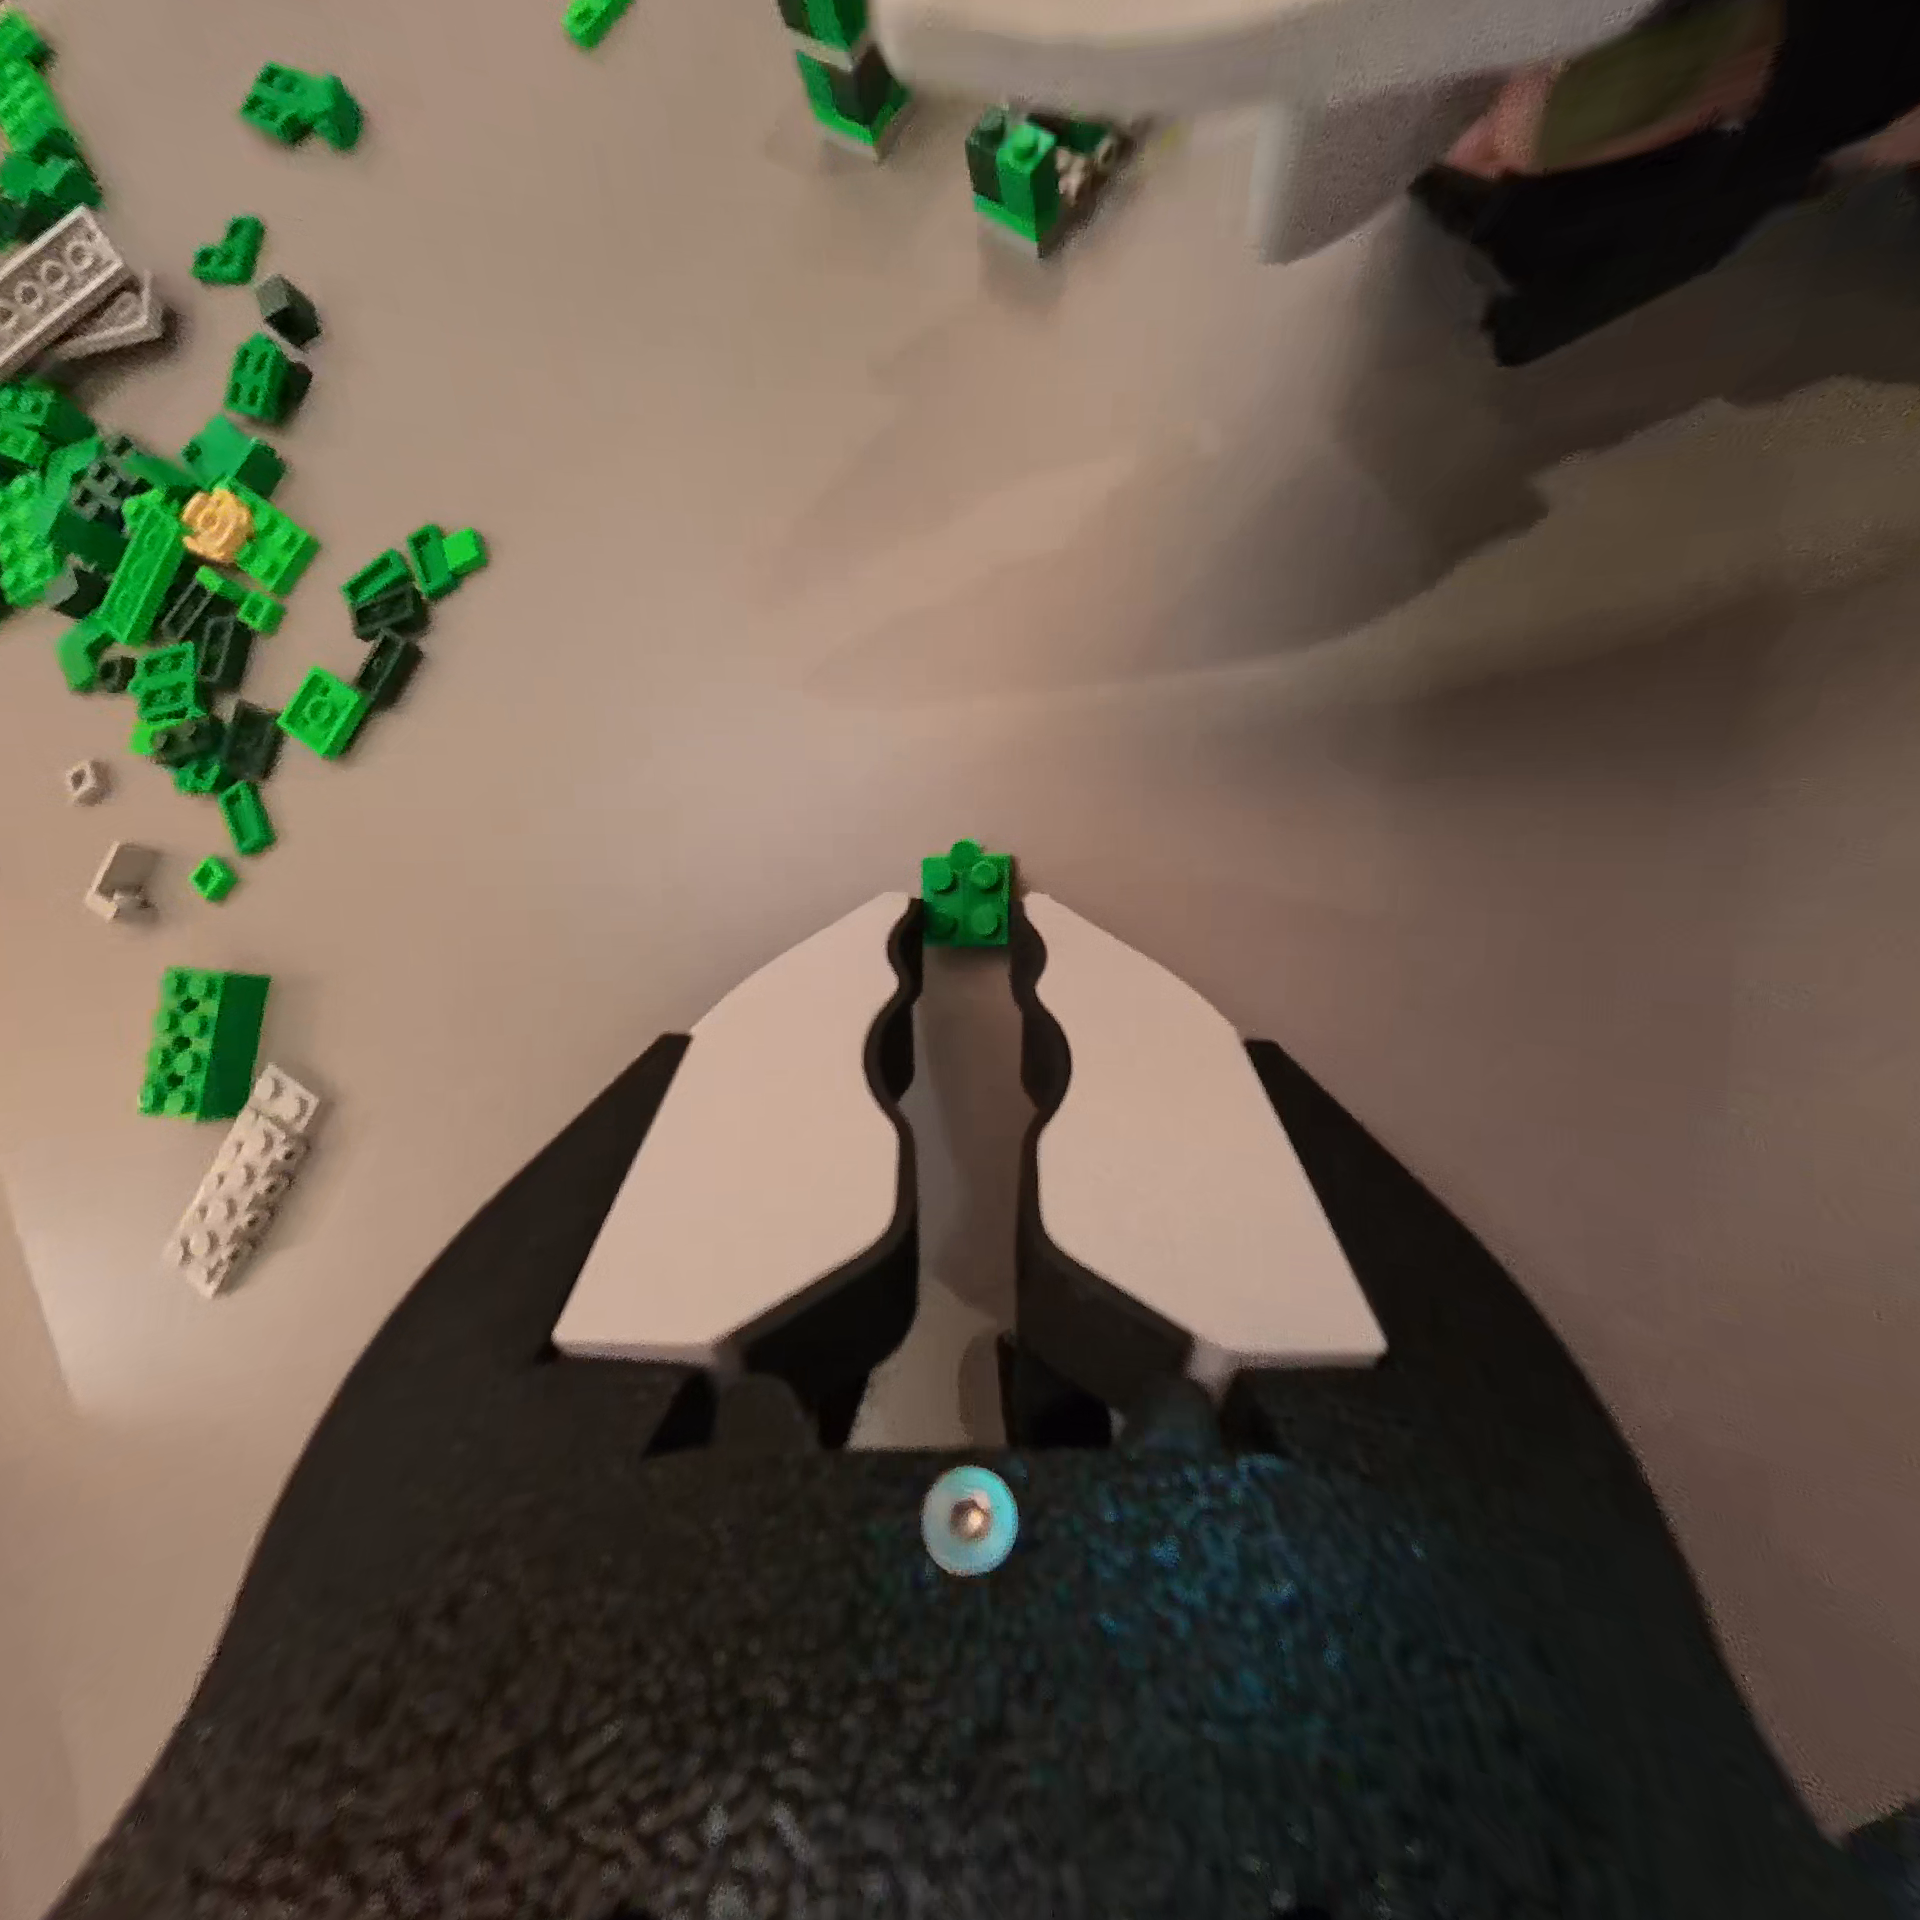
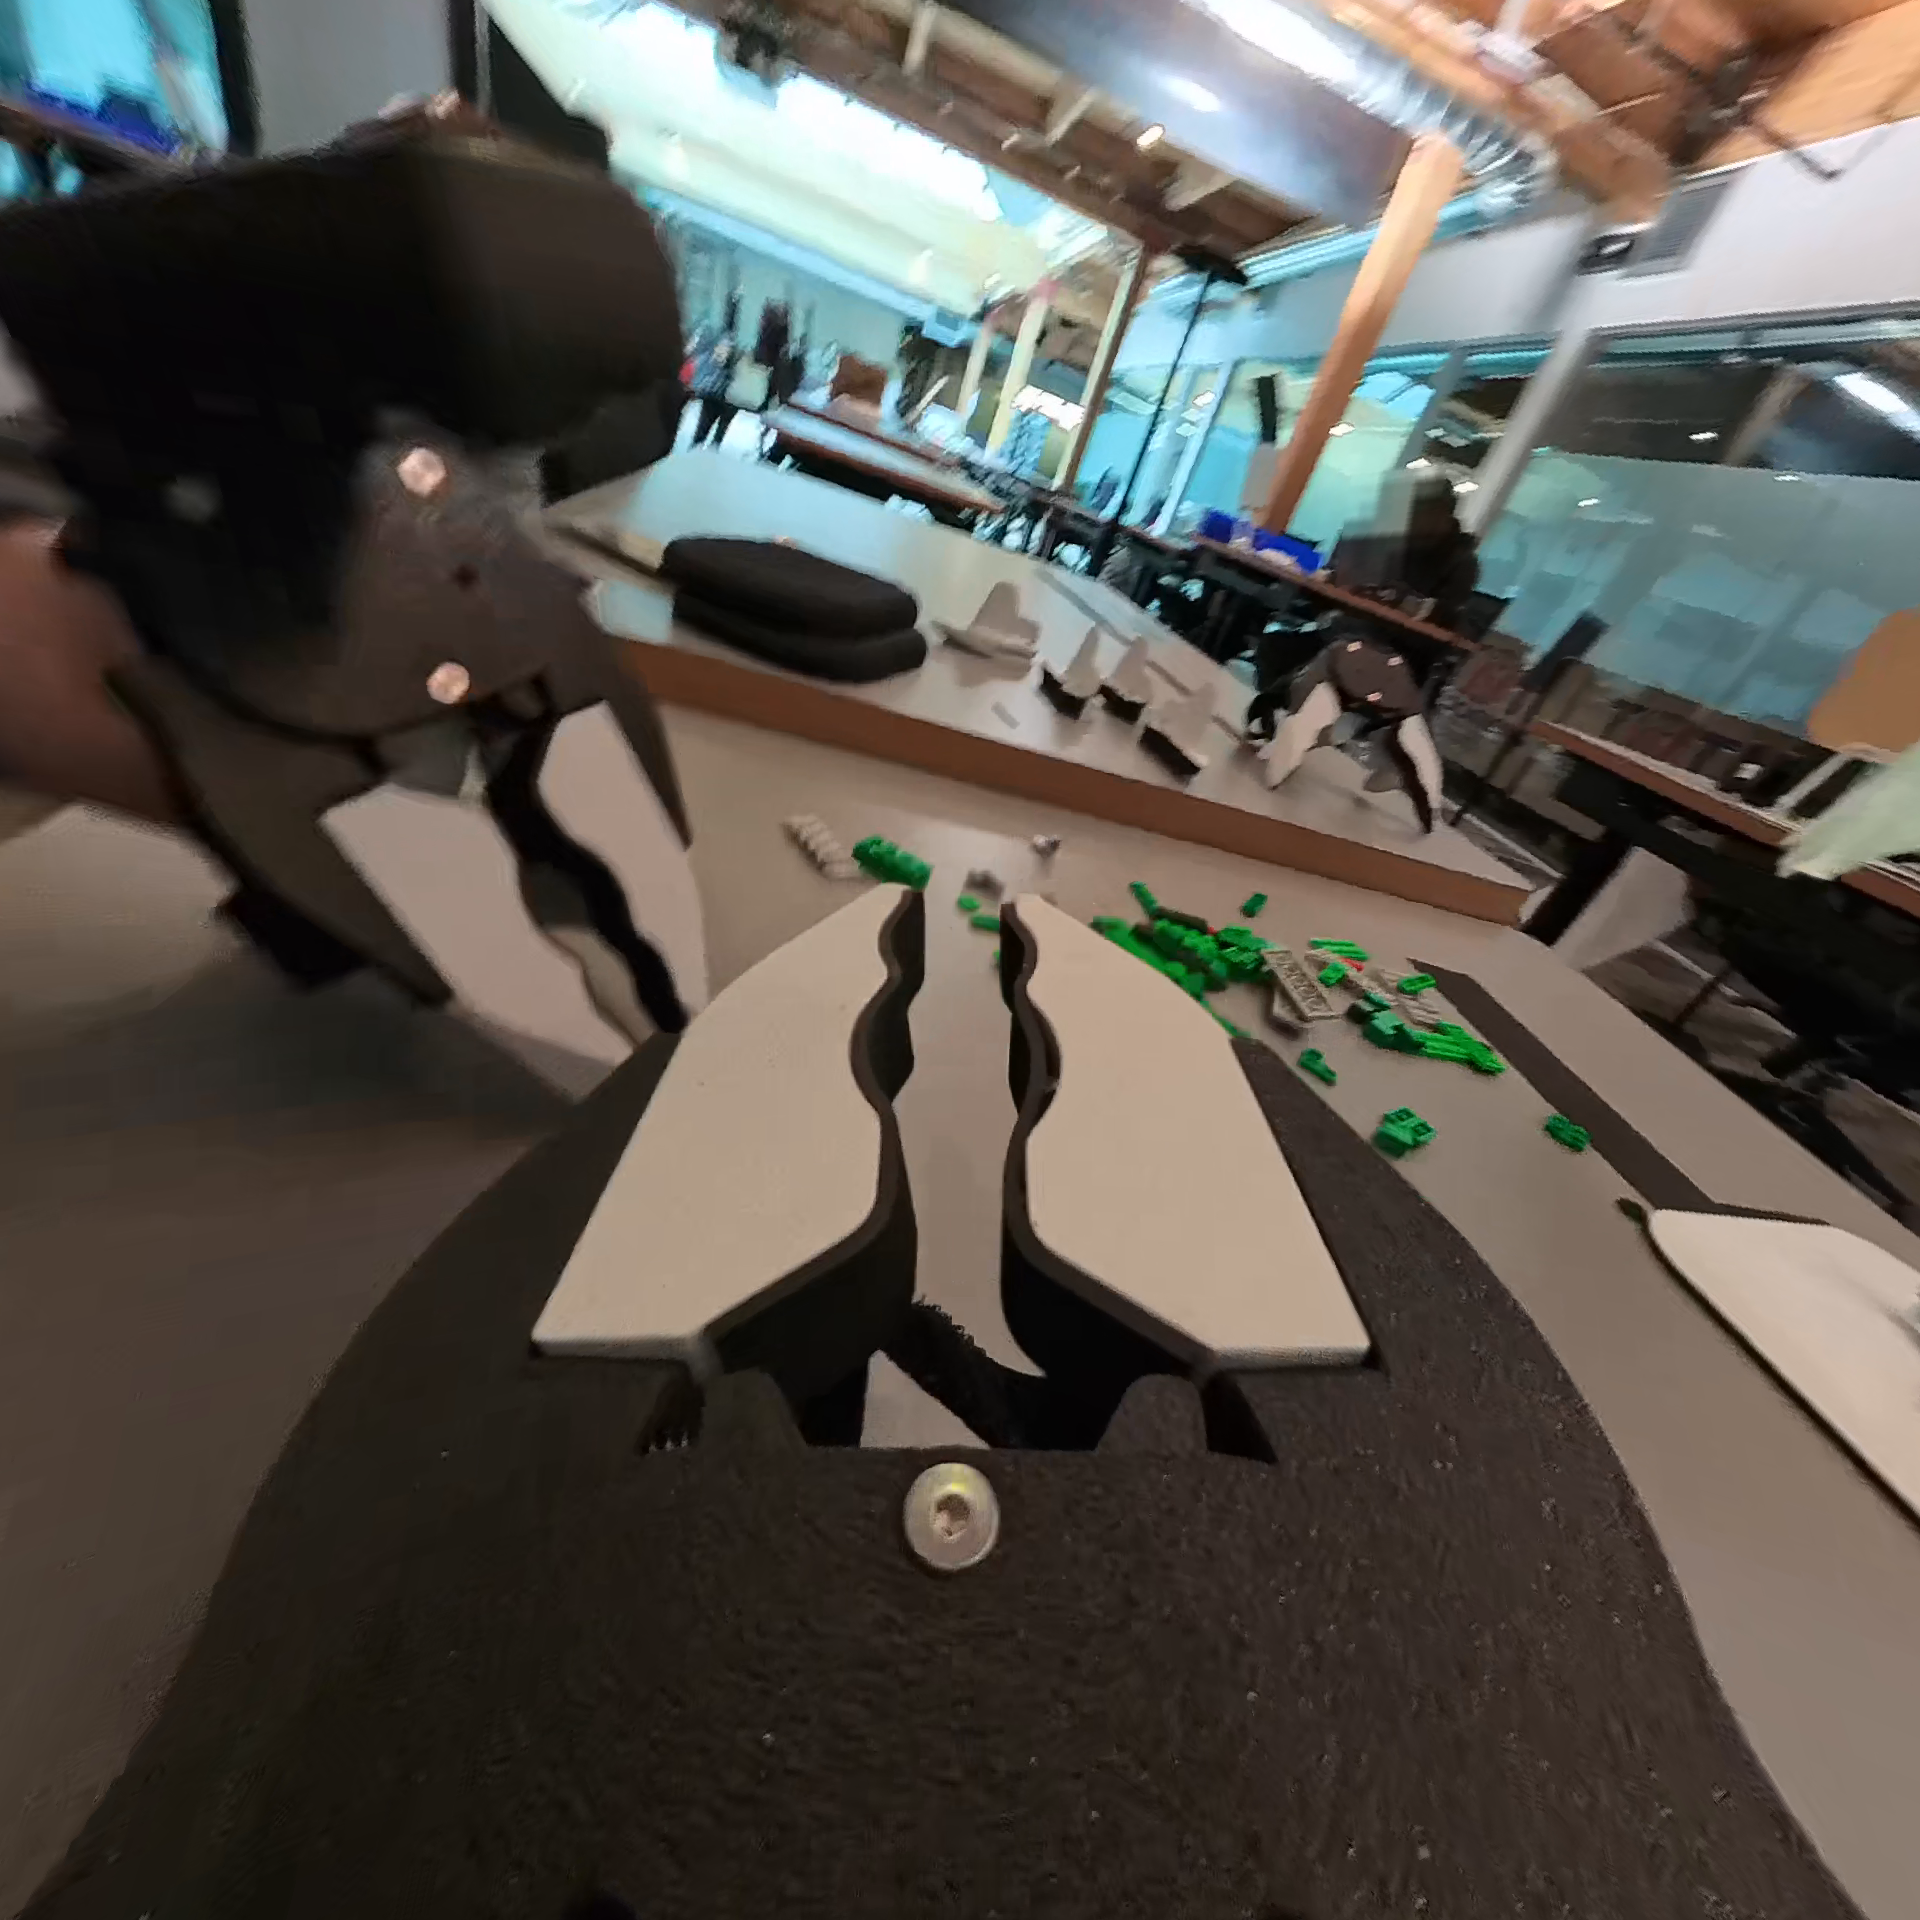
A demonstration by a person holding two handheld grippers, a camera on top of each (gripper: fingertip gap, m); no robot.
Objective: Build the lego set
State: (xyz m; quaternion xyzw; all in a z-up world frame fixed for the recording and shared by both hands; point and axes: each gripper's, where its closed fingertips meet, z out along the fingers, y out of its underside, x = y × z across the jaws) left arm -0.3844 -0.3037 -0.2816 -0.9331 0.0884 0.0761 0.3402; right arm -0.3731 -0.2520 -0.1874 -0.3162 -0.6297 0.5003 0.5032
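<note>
Between the fingertips of the left hand-held gripper [image 1: 967,914], a small bright-green square plastic plate with four studs [image 1: 967,900] is being clamped, studs facing the camera, above the plain grey surface [image 1: 1351,1039]. The jaws are standing narrow, closed on the plate's two side edges.

Assembly is judged to be at an early-to-middle stage. Two small stacked sub-assemblies of dark-green and bright-green bricks [image 1: 1023,171] are standing at the far edge of the left wrist view, one of them partly cut off by the frame. Most parts are lying loose: a scattered pile of green bricks and plates [image 1: 197,582] at the left, with a tan rounded stud piece [image 1: 217,527] on top, a larger bright-green block [image 1: 206,1042], and a light-grey long studded plate [image 1: 244,1179] touching it. The bulk of the set therefore remains to be joined.

The left hand-held gripper is pointing downward at the surface, well apart from the pile. The right hand-held gripper [image 2: 961,920] is being held nearly level, aimed across the surface toward the loose pieces; its jaws are standing slightly apart with nothing between them. In the right wrist view the left unit is appearing blurred at upper left, tips angled down.
</note>
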